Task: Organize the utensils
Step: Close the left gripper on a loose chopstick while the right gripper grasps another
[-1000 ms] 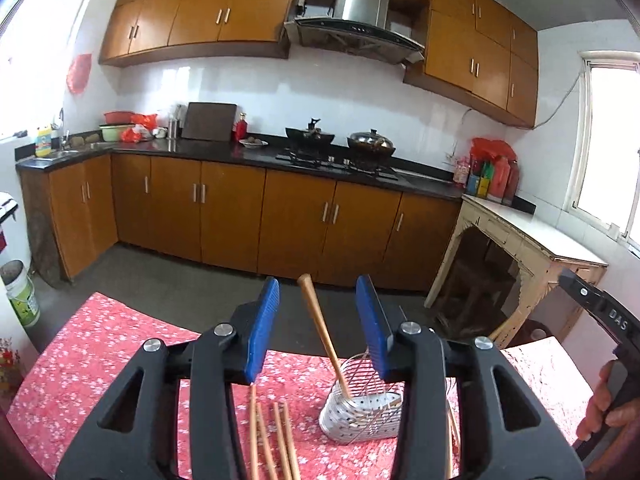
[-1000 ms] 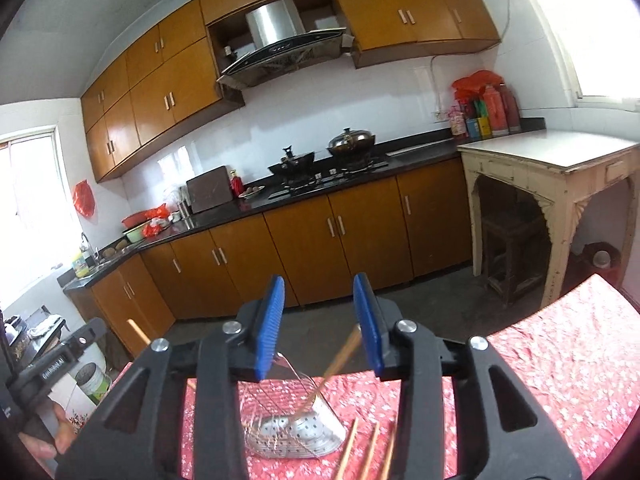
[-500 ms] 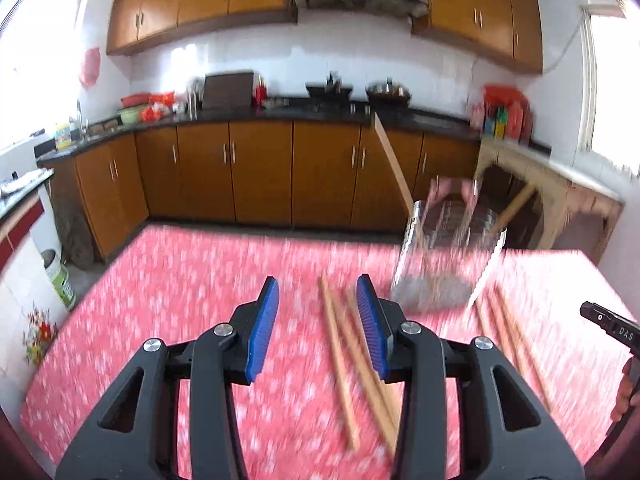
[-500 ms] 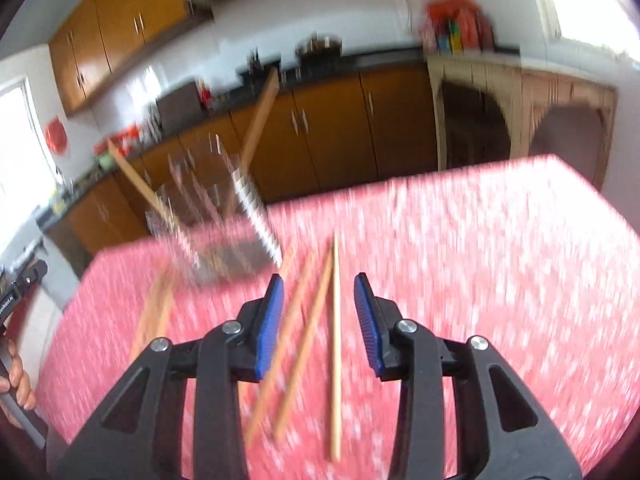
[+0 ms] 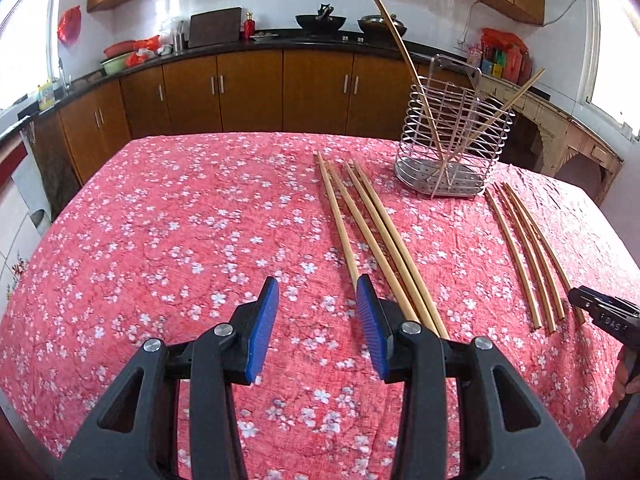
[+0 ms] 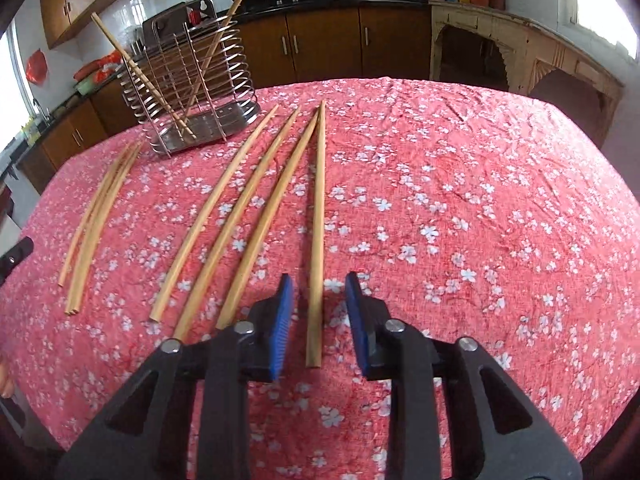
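Note:
A wire utensil holder (image 5: 452, 140) (image 6: 192, 80) stands on the red flowered tablecloth (image 5: 180, 240) with two wooden chopsticks leaning in it. Several chopsticks (image 5: 360, 232) lie ahead of my left gripper (image 5: 318, 312), which is open and empty; the nearest stick ends beside its right pad. A second bunch of chopsticks (image 5: 524, 252) (image 6: 96, 216) lies on the holder's other side. My right gripper (image 6: 318, 304) straddles the near end of one chopstick (image 6: 319, 240). Its jaws are closing, with gaps left on both sides of the stick. Three more sticks (image 6: 240, 208) lie to its left.
The table's far edge drops off toward brown kitchen cabinets (image 5: 248, 88) and a black counter. A cream side table (image 6: 520, 40) stands at the right. The right gripper's tip (image 5: 600, 314) and a hand (image 5: 624, 376) show at the left view's edge.
Both grippers have dropped and tilted down from facing the kitchen to hovering low over the tablecloth. The right jaws have narrowed around one lying chopstick. The left jaws keep the same width.

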### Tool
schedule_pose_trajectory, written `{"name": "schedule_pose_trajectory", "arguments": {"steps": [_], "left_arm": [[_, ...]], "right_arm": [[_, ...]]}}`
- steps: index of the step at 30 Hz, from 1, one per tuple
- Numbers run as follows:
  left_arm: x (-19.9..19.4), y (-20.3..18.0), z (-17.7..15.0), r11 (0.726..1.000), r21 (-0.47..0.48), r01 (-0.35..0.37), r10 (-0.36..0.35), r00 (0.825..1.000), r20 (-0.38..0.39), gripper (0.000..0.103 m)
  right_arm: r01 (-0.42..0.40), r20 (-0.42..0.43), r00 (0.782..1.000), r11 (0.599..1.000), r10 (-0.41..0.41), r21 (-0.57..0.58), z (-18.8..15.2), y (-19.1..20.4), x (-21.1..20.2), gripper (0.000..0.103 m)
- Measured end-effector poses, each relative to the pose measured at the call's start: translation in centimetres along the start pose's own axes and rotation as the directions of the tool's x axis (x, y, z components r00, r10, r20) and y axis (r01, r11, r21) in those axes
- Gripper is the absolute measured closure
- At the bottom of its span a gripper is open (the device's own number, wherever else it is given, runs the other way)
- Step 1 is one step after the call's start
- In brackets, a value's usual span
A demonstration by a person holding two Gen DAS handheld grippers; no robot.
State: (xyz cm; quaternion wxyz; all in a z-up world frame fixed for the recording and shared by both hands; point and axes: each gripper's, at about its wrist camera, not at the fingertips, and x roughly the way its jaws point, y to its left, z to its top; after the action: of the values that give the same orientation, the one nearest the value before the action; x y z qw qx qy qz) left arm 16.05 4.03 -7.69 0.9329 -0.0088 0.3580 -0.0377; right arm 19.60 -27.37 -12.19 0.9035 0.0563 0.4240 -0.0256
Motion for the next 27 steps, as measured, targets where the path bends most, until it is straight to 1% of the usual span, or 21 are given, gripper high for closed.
{"name": "schedule_pose_trajectory", "arguments": {"steps": [2, 3, 5, 8, 11, 15, 19, 20, 21, 23, 24, 25, 26, 27], "left_arm": [[0.4, -0.4, 0.2, 1.0, 0.004, 0.008, -0.007, 1.0, -0.018, 0.062], [0.7, -0.6, 0.2, 1.0, 0.004, 0.015, -0.015, 0.999, -0.03, 0.062], [1.2, -0.9, 0.2, 1.0, -0.002, 0.025, -0.025, 0.998, -0.049, 0.062], [2.1, -1.6, 0.1, 1.0, -0.004, 0.029, -0.029, 0.997, -0.075, 0.062], [2.8, -2.0, 0.0, 1.0, -0.008, 0.029, -0.03, 0.995, -0.098, 0.062], [3.8, -2.4, 0.0, 1.0, -0.002, 0.002, -0.002, 0.993, -0.119, 0.062], [5.0, -2.3, 0.2, 1.0, -0.012, -0.027, 0.025, 0.989, -0.148, 0.062], [5.1, -2.3, 0.2, 0.999, -0.015, -0.031, 0.028, 0.988, -0.153, 0.064], [5.2, -2.3, 0.1, 0.999, -0.014, -0.043, 0.04, 0.988, -0.149, 0.068], [5.3, -2.2, 0.1, 0.998, -0.011, -0.06, 0.057, 0.988, -0.147, 0.081], [5.3, -2.0, 0.1, 0.998, -0.014, -0.067, 0.064, 0.987, -0.146, 0.085], [5.3, -1.7, 0.2, 0.997, -0.02, -0.074, 0.07, 0.987, -0.147, 0.093], [5.3, -1.3, 0.2, 0.997, -0.028, -0.075, 0.07, 0.986, -0.15, 0.095], [5.2, -0.7, 0.2, 0.996, -0.04, -0.076, 0.069, 0.986, -0.153, 0.095]], "right_arm": [[0.024, 0.008, 1.0, 1.0, -0.024, 0.002, -0.5, -0.3, 0.2, 0.093], [0.025, 0.009, 1.0, 1.0, -0.025, 0.011, -0.4, -0.5, 0.3, 0.095], [0.01, 0.006, 1.0, 0.999, -0.01, 0.039, -0.3, -1.1, 0.3, 0.095], [0.058, 0.009, 0.998, 0.991, -0.059, 0.123, 0.0, -2.9, 0.4, 0.095], [0.046, 0.008, 0.999, 0.982, -0.048, 0.185, 0.3, -4.3, 0.3, 0.095], [0.061, 0.021, 0.998, 0.988, -0.065, 0.145, 0.1, -4.1, 0.3, 0.095], [0.059, 0.022, 0.998, 0.989, -0.063, 0.139, 0.2, -4.0, 0.3, 0.095], [0.059, 0.022, 0.998, 0.989, -0.062, 0.137, 0.3, -4.1, 0.4, 0.095], [0.06, 0.022, 0.998, 0.989, -0.063, 0.135, 0.2, -4.0, 0.3, 0.095], [0.064, 0.025, 0.997, 0.99, -0.067, 0.128, 0.1, -3.7, 0.5, 0.095], [0.066, 0.027, 0.997, 0.99, -0.07, 0.123, 0.1, -3.3, 0.6, 0.095], [0.068, 0.028, 0.997, 0.99, -0.072, 0.12, 0.0, -3.1, 0.7, 0.095], [0.071, 0.03, 0.997, 0.991, -0.075, 0.114, 0.0, -3.0, 0.7, 0.095], [0.074, 0.031, 0.997, 0.991, -0.077, 0.109, 0.0, -2.9, 0.7, 0.095]]}}
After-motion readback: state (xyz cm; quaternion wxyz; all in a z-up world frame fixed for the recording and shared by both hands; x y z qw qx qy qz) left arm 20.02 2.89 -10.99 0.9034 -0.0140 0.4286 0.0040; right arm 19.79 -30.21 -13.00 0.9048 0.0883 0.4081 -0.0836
